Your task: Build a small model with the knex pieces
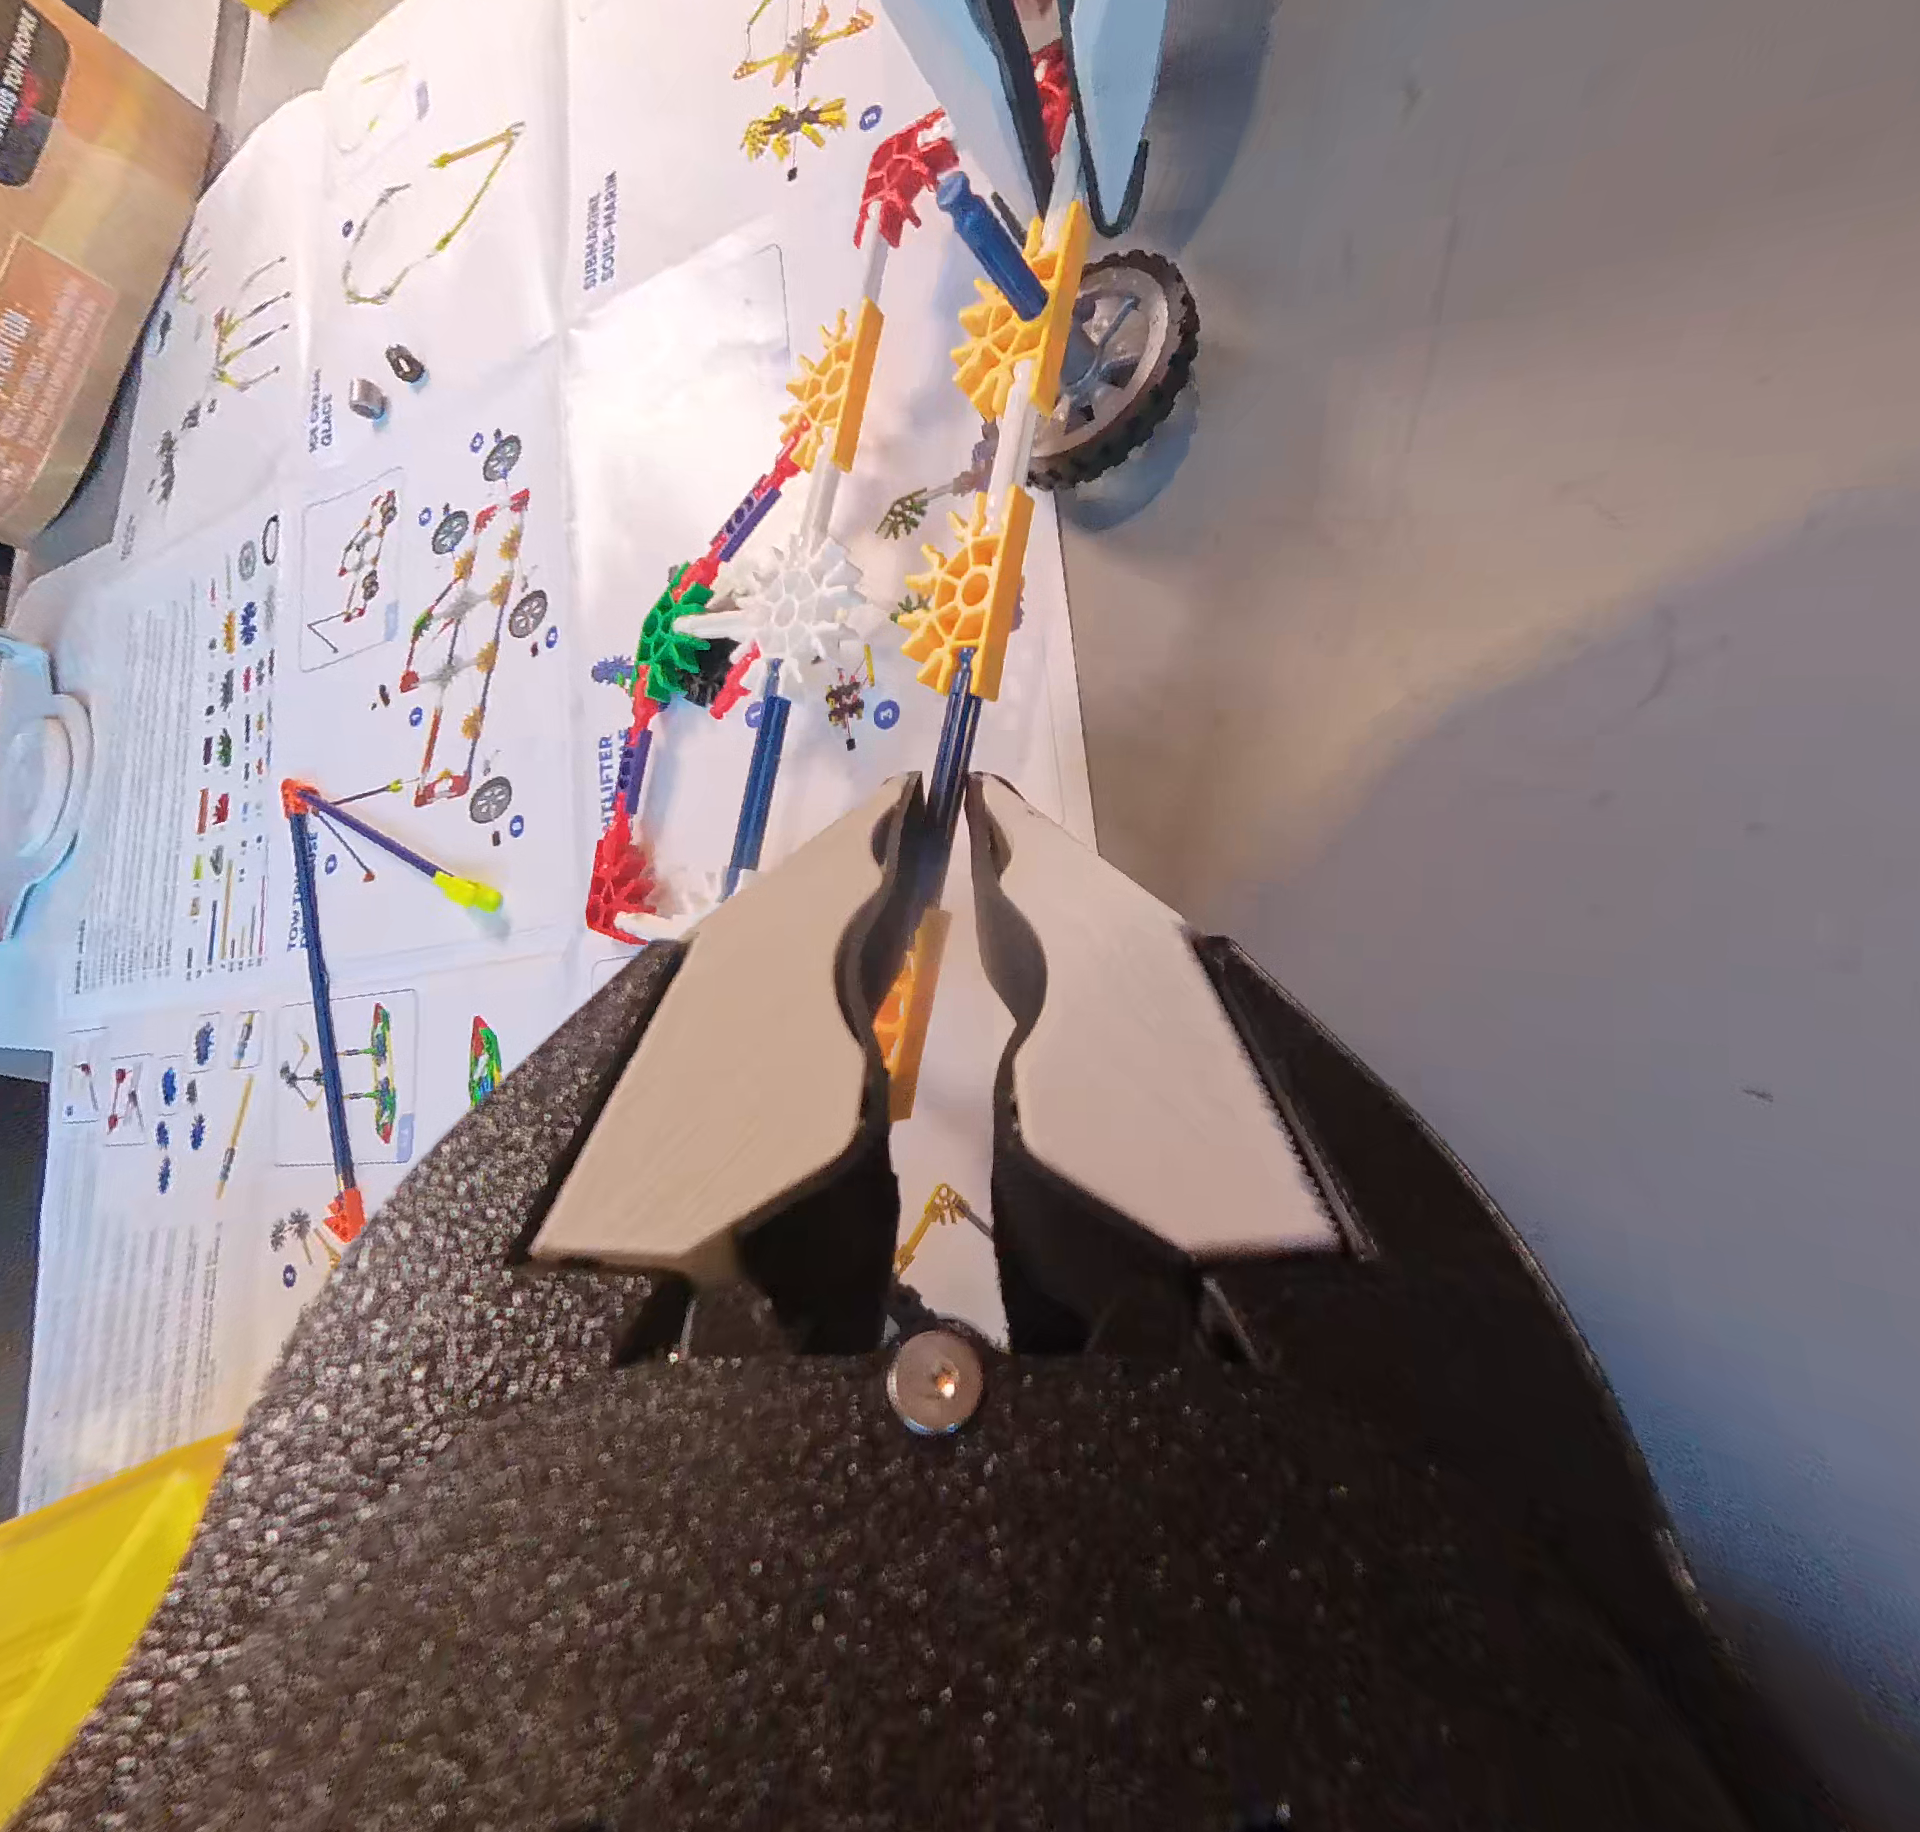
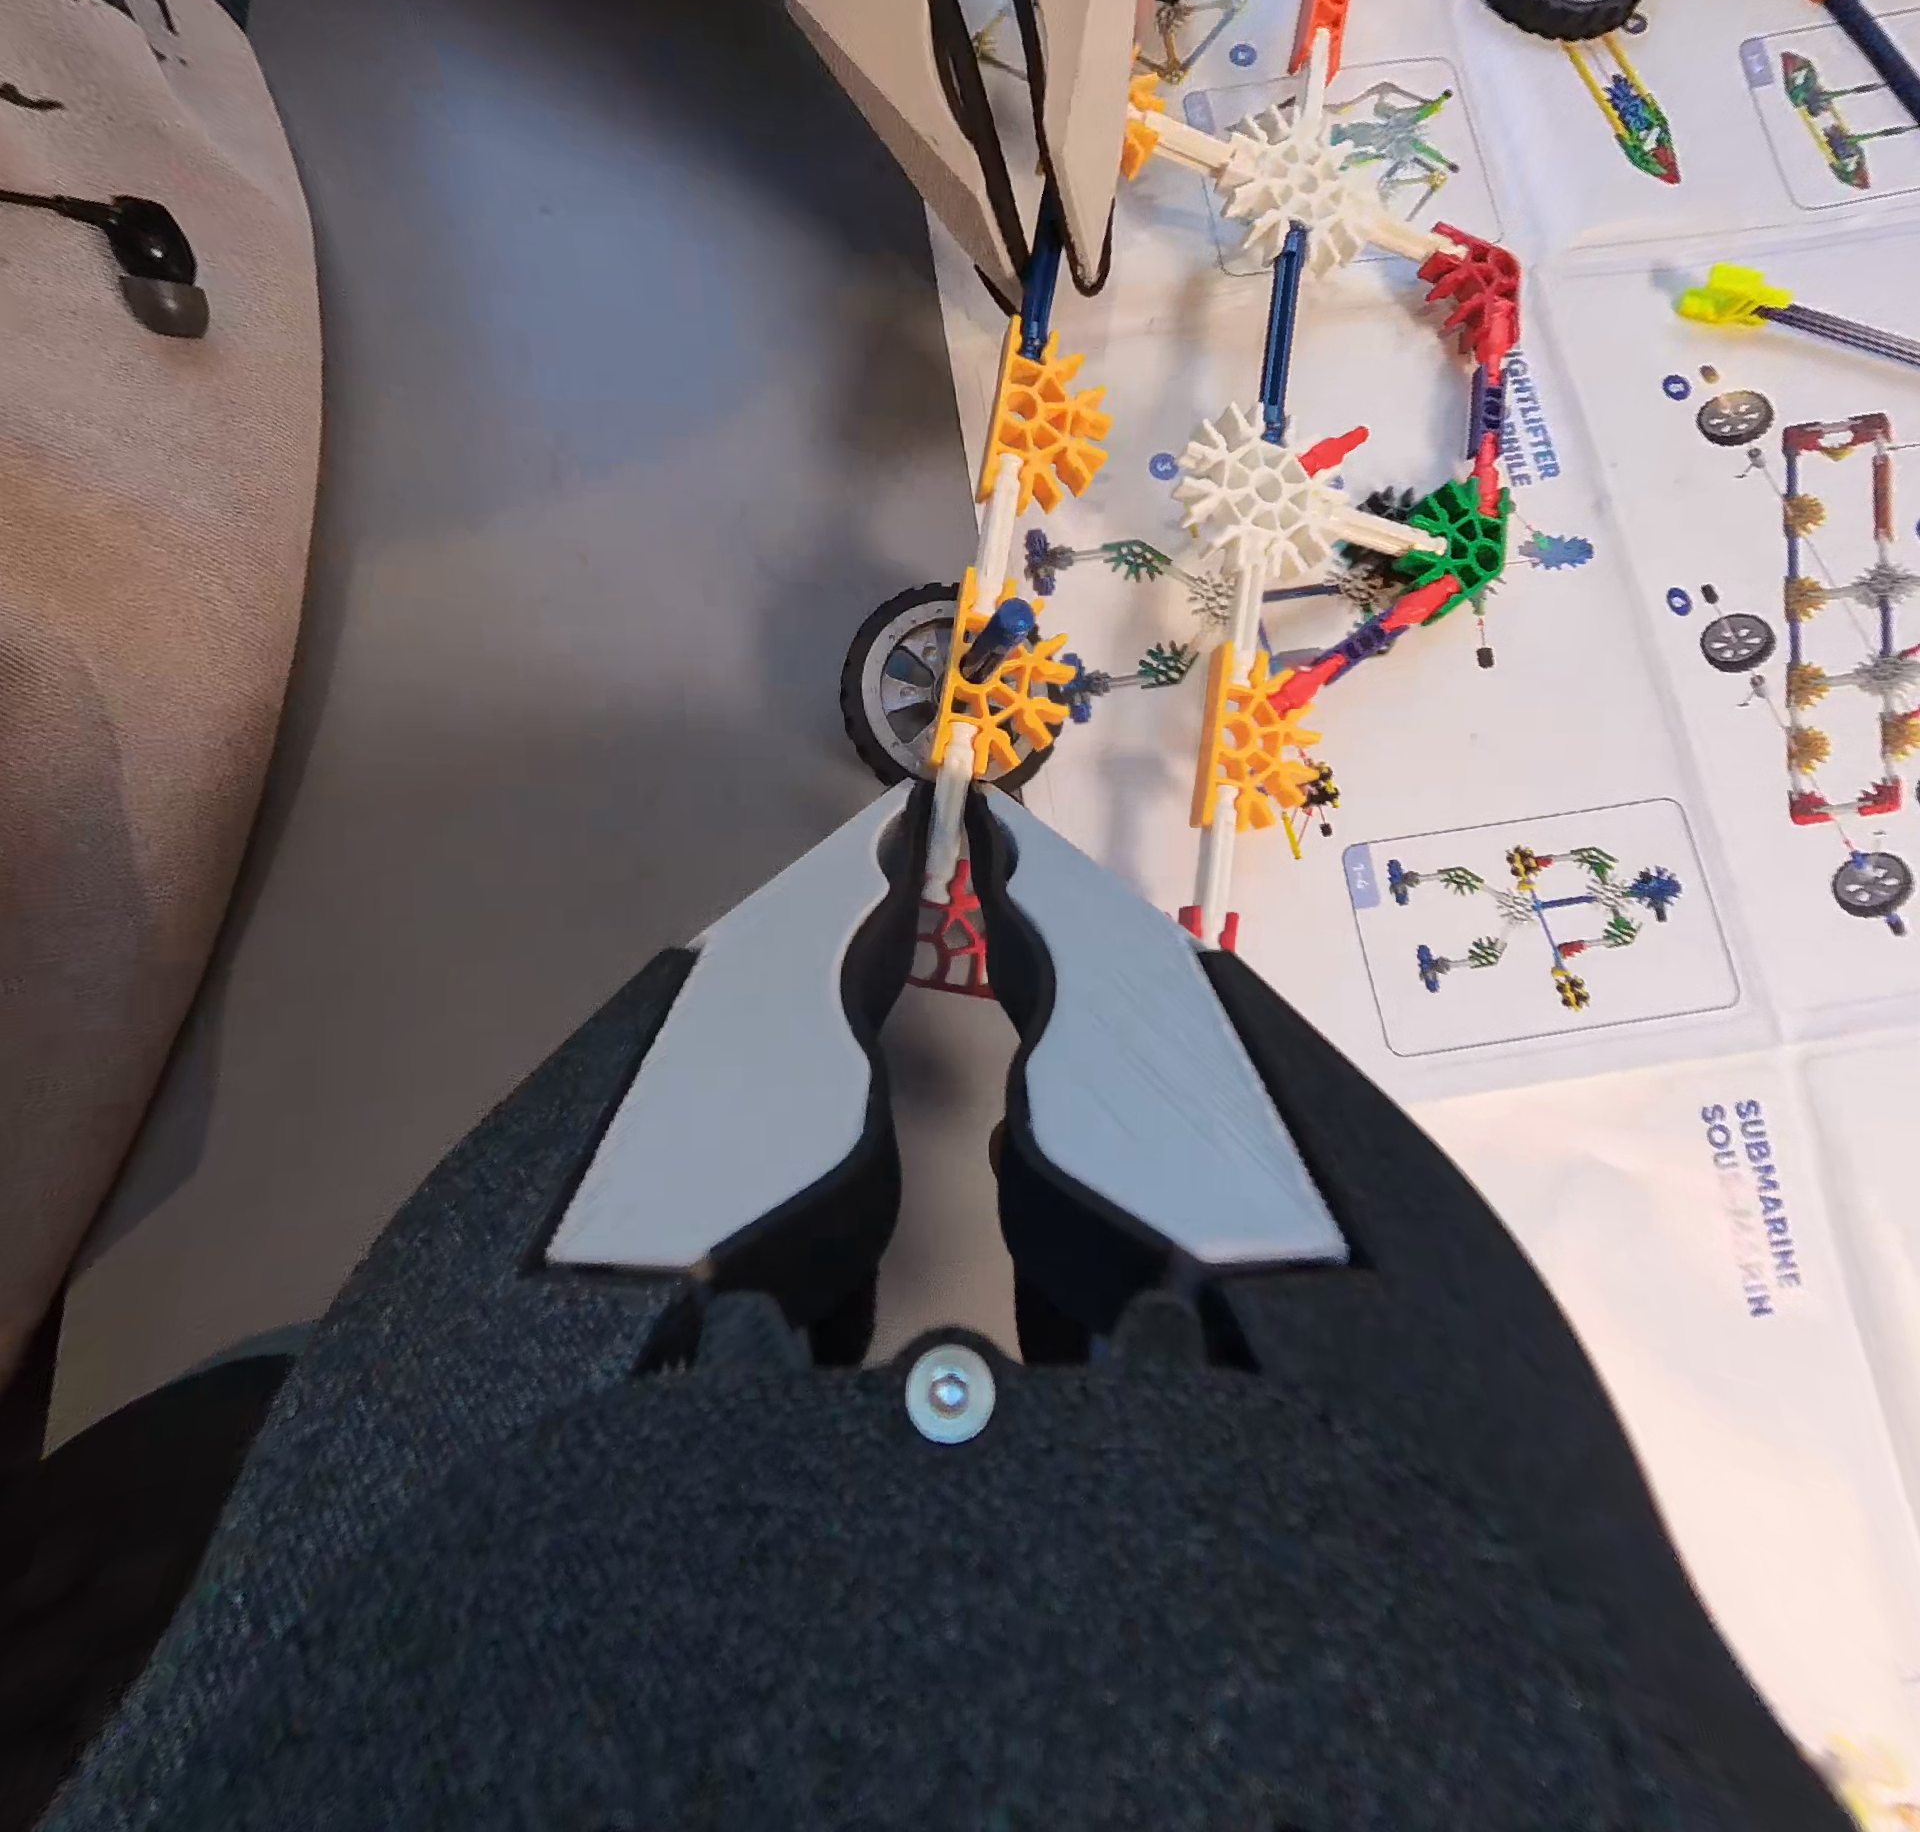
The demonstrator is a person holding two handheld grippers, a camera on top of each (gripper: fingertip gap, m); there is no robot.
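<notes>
The left hand-held gripper (image 1: 943, 795) is clamped on a dark blue rod (image 1: 954, 733) at one end of the toy frame (image 1: 831, 577) (rods and snowflake connectors), lying on the instruction sheet (image 1: 468, 348) at the grey tabletop (image 1: 1558, 639) edge. The right hand-held gripper (image 2: 948, 806) pinches a white rod (image 2: 948, 826) beside the wheel (image 2: 894, 686).

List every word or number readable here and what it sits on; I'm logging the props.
I won't quote the writing; here is what bears it.
White instruction sheet: blue printed headings beside the model drawings.
Same sheet: small numbered blue circles by the build steps.
Same sheet: block of fine print, too small to read.
Brown cardboard box: printed panel, blurred.
</notes>
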